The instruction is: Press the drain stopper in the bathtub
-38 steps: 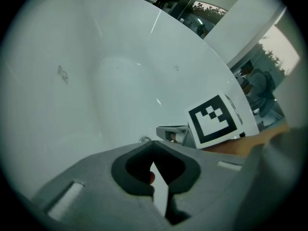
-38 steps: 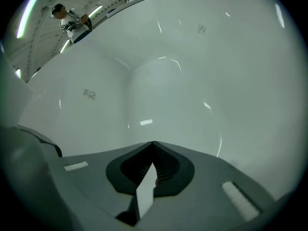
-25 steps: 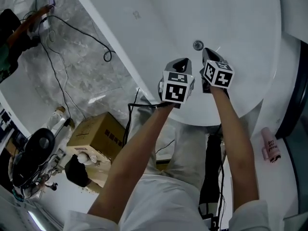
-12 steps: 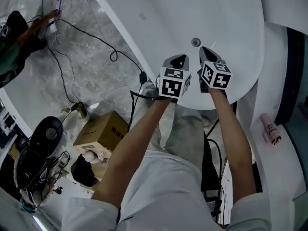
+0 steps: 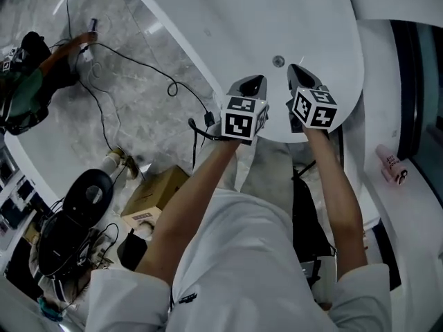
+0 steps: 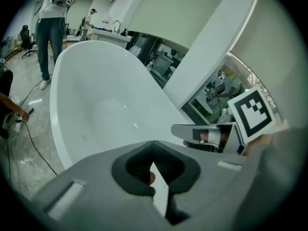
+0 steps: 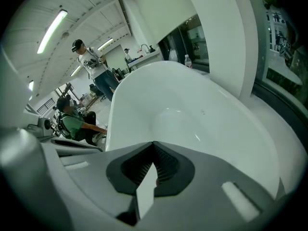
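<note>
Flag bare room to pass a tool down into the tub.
The bathtub basin is bare all round the drain stopper, ahead of the left tool and right tool. Crowded: floor left of the tub, with cables and a cardboard box; a pink bottle on the right ledge.

One white oval bathtub (image 5: 228,19), with one small round metal drain stopper (image 5: 278,61) in its floor. Two grey hand-held grippers at the tub's near end, the left gripper (image 5: 253,83) and the right gripper (image 5: 297,72), each bearing one black-and-white marker cube. Left of the tub, one brown cardboard box (image 5: 154,198); right of it, one pink bottle (image 5: 391,165). Beside the tub, two people: one standing person (image 7: 94,64) and one seated person in green (image 7: 72,124).
</note>
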A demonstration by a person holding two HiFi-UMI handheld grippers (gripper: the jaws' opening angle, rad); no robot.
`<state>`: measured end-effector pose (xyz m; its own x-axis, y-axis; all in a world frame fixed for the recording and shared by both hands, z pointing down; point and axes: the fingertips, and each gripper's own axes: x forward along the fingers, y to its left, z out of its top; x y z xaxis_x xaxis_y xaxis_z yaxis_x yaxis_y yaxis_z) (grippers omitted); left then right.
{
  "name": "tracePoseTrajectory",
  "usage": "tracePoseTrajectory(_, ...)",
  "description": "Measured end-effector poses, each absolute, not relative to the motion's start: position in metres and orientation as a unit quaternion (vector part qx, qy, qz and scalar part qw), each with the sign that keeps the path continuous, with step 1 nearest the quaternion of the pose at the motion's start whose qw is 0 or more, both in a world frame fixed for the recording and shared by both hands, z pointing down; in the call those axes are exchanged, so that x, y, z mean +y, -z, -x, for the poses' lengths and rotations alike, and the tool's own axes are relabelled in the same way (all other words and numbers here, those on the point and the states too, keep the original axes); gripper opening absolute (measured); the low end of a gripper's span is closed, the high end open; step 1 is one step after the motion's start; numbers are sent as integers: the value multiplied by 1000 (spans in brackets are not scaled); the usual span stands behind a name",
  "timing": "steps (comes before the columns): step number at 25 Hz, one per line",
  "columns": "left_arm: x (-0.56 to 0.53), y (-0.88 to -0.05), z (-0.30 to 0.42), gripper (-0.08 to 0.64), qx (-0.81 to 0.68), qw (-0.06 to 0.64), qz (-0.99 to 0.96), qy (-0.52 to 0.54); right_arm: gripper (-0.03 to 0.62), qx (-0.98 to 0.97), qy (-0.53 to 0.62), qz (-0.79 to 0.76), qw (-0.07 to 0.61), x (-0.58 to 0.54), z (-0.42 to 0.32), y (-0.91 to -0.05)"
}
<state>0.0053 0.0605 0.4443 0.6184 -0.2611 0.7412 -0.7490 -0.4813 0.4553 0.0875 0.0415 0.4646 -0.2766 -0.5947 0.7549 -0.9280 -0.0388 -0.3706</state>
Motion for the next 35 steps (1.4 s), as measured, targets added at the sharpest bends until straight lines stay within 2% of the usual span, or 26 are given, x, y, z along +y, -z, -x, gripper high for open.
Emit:
tracePoseTrajectory(19,90,-178,8,0,-277,283,-898,-190,-6,-761,-312,-553,130,84,-69,-201)
tracePoseTrajectory(27,99,-103,23,0,-274,254,-912,-167,-6,-785,-277,-538,131,115,-61,-128)
tracePoseTrajectory(35,104,-38,17,0,-282,228,-922,-140,-6,-812,-239,-523,102,126,-56,-60)
